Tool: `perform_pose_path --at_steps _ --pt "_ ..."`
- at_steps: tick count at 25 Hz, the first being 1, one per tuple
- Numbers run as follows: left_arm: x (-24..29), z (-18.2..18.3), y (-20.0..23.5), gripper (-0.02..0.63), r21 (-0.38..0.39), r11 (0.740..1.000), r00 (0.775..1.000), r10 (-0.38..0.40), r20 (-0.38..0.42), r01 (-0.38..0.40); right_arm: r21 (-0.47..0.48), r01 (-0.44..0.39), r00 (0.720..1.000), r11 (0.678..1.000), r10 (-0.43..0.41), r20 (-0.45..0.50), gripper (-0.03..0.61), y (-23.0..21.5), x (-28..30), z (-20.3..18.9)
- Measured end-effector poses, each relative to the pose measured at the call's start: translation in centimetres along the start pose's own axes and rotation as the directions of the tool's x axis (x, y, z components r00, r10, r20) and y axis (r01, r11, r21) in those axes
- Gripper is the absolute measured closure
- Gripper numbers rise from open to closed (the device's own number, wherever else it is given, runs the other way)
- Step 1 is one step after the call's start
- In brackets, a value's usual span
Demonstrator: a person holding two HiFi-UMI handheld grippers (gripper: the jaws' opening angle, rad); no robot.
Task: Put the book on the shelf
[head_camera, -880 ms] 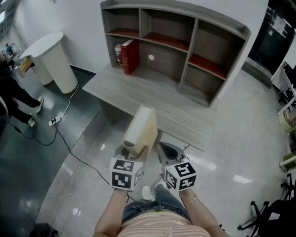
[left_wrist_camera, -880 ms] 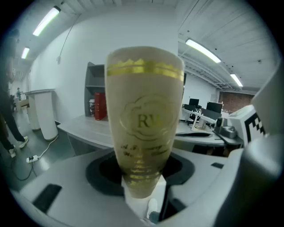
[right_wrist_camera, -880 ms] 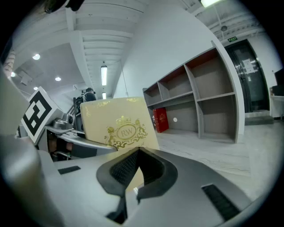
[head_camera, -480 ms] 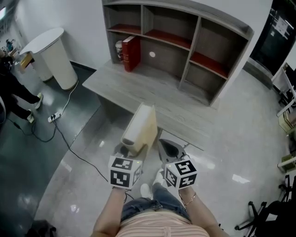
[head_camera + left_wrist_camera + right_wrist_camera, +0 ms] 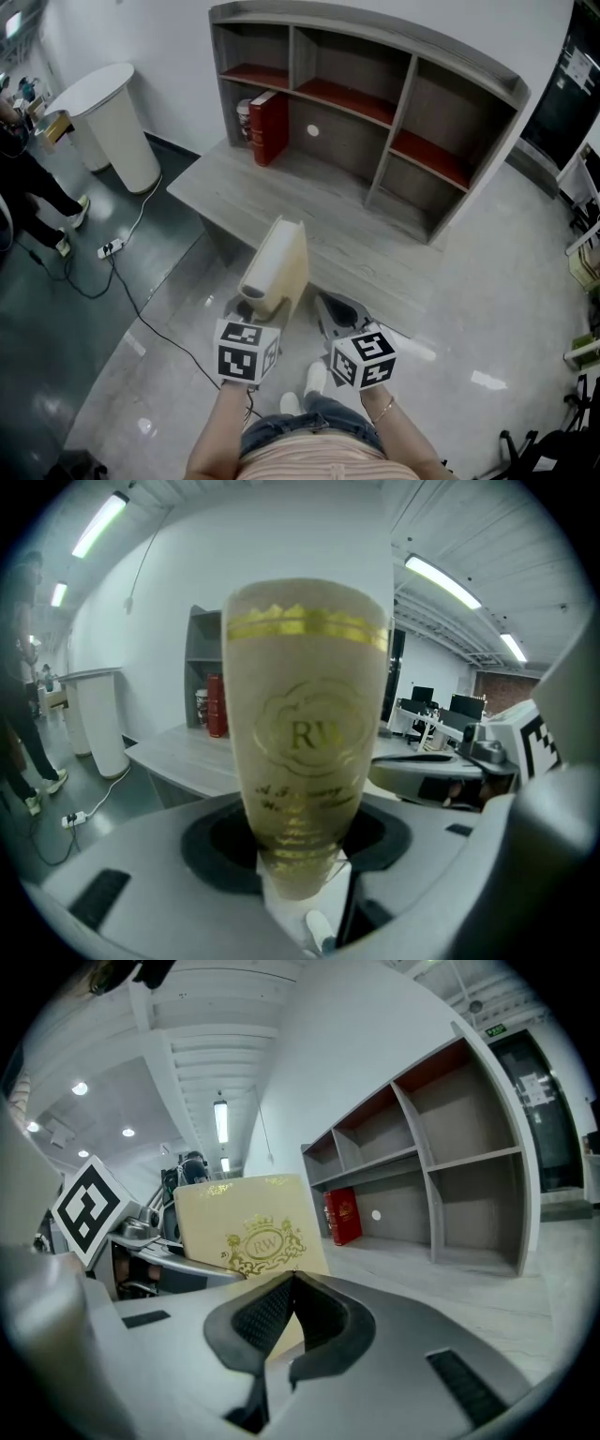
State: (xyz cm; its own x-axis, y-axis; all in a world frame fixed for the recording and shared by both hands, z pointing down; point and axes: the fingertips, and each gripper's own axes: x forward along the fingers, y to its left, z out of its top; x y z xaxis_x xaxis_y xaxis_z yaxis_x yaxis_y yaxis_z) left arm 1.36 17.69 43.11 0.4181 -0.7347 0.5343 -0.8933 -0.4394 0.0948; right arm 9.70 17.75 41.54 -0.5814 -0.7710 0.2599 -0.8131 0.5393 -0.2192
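Lower centre of frame: my left tongs clamp book; right tongs clenched, empty. Upper centre: shelf, well apart. I judge approach and placing remain.

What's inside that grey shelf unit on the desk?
A red book stands in the lower left compartment of the shelf, a small container beside it, partly hidden by the book. Other compartments look bare.

Free bays in shelf; red book (jar beside it) far left.
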Motion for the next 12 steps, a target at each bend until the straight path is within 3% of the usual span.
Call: perform_pose_path --at_steps 12 --pt "6.4 5.0 1.5 0.396 0.018 0.999 0.999 0.046 0.0 -0.046 -0.001 -0.026 1.0 1.0 0.026 0.004 0.569 -6.7 4.1 3.5"
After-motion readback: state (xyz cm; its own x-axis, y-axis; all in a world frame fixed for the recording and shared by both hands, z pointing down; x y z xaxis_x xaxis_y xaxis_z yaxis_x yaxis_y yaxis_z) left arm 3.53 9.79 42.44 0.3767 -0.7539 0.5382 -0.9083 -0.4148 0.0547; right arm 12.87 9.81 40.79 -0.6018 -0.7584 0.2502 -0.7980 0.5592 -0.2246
